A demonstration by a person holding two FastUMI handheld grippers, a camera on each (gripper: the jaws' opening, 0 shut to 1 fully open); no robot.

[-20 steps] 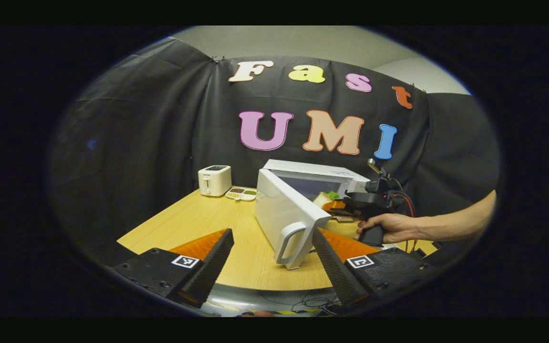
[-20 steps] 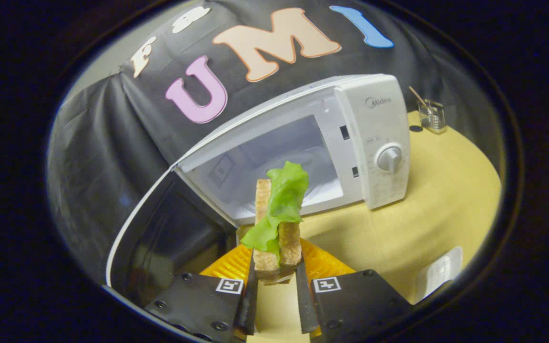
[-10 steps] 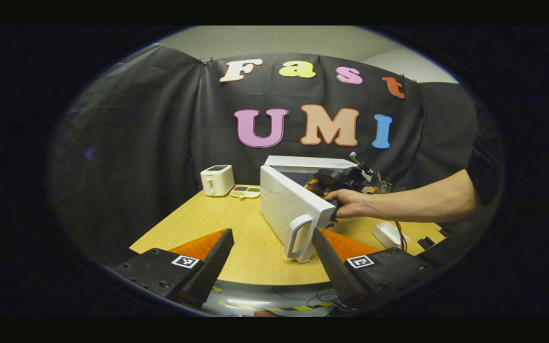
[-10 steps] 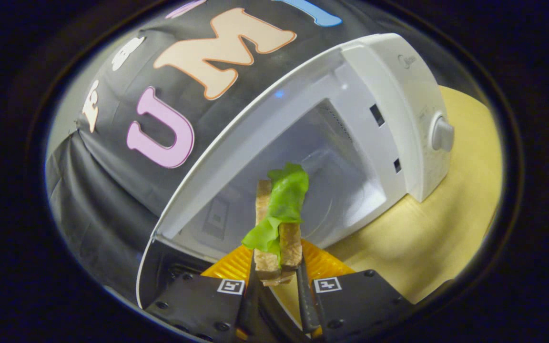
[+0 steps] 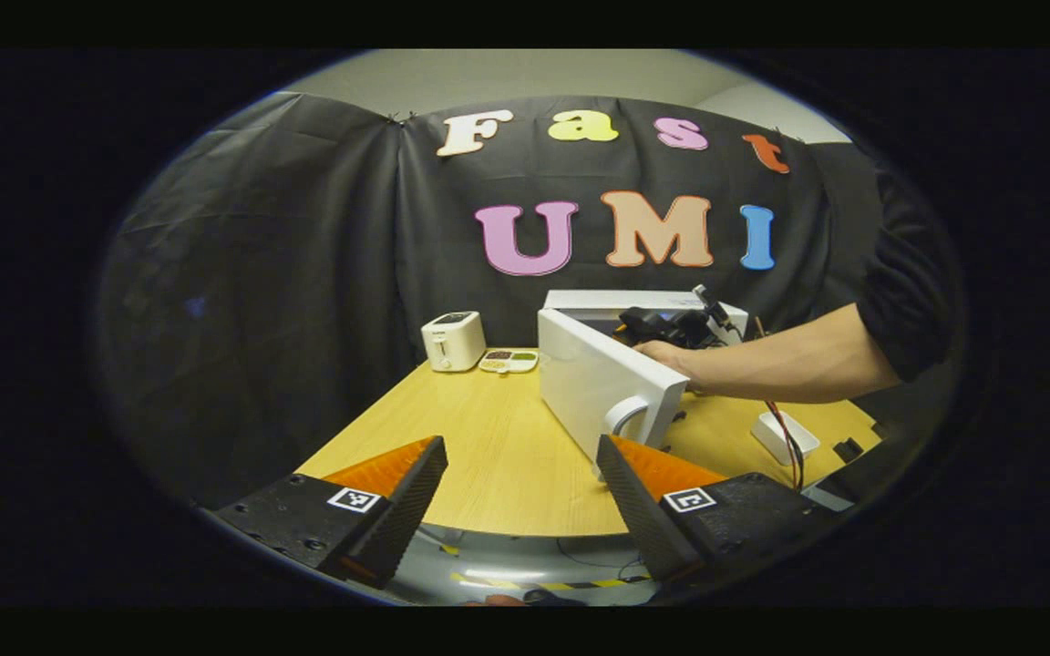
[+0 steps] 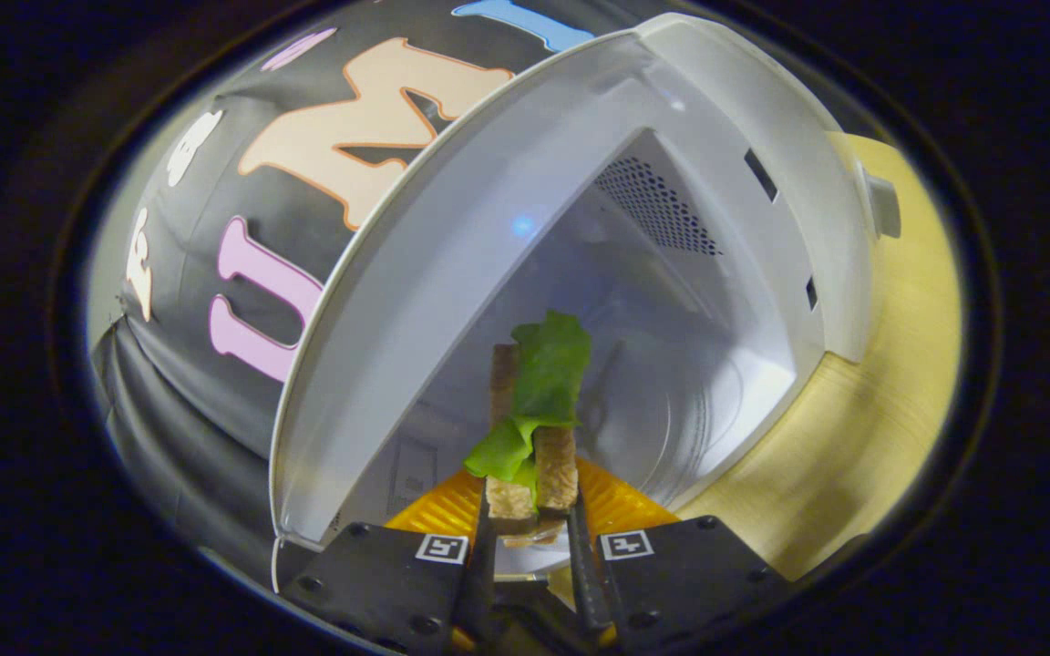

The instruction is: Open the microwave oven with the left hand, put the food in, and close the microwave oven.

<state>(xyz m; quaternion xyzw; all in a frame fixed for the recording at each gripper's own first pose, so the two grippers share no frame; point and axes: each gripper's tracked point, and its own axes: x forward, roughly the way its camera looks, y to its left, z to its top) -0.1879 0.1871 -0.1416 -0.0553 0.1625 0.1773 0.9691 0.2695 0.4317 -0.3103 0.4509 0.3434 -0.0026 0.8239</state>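
1. Right now our right claw [image 6: 530, 538] is clenched on the toast-and-green-lettuce sandwich [image 6: 534, 428], both fingers pressing its lower end so it stands upright ahead of the claw, pushed into the mouth of the white boxy microwave oven [image 6: 671, 273]; the sandwich is over the cavity floor, not yet set down as far as we can tell.
2. Our left claw [image 5: 520, 492] is released, jaws wide apart and gripping nothing, parked near the counter edge, well back from the white microwave door [image 5: 602, 387], which stands swung open, probably to leave room for loading.
3. Around: small white toaster [image 5: 453, 340] and a little white snack tray [image 5: 508, 361] sit at the far side of the round wooden counter [image 5: 488, 456], clear of the route.
4. In the way: we judge the open door's edge and the cavity's left wall the only close things beside the sandwich.
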